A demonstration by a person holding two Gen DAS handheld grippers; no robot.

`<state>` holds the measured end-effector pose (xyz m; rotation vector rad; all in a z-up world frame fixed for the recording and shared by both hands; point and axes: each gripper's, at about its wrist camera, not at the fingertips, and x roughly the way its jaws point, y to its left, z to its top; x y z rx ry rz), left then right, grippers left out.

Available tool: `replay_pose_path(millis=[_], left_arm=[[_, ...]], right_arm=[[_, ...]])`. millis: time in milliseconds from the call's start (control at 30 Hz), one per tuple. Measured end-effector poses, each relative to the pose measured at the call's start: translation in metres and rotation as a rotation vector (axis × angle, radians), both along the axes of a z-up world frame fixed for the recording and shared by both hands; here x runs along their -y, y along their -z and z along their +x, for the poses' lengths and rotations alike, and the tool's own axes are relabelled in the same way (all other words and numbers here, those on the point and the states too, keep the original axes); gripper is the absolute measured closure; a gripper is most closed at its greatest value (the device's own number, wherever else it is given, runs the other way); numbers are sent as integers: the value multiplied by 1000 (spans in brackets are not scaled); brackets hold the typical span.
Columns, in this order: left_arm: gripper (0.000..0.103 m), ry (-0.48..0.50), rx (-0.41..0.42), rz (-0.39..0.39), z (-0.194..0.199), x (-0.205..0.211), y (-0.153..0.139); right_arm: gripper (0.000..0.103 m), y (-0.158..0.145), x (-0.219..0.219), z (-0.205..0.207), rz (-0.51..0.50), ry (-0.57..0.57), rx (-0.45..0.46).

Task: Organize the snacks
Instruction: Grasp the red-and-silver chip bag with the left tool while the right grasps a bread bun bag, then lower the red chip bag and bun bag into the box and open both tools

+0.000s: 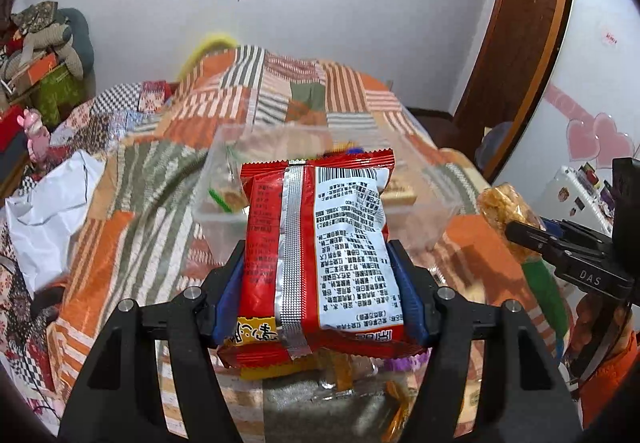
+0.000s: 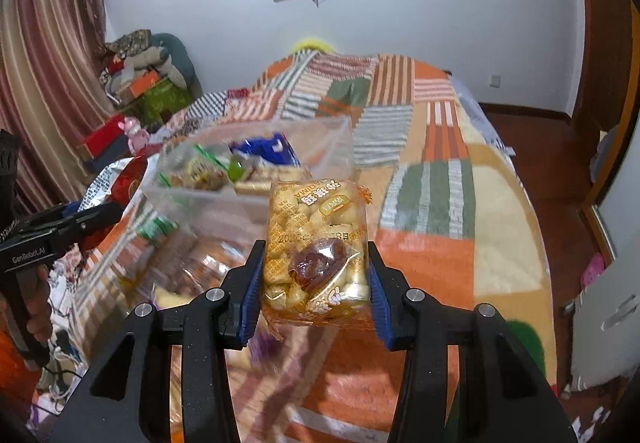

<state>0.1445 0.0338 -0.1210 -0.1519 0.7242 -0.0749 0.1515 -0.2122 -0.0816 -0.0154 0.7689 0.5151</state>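
We lift two snacks above the bed: left tool grasping a red packet, right tool clenched on a yellow pastry pack. The clear bin, at twelve o'clock, probably receives both next.

We carry two matching tools. Each claw, the left claw and the right claw, has black angular arms, round silver screws at the joints and ribbed blue pads lining its fingers. The side of one bears white lettering "DAS", the other "GenRobot.AI". We wear an orange sleeve.
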Motion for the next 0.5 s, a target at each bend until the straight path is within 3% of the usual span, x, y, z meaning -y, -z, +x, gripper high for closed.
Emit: replay_pose_path(millis=[500], left_arm=[[37,-41,85,24,25,-17,-29]], right_arm=[[61,-32,-29,26,63,-33,100]])
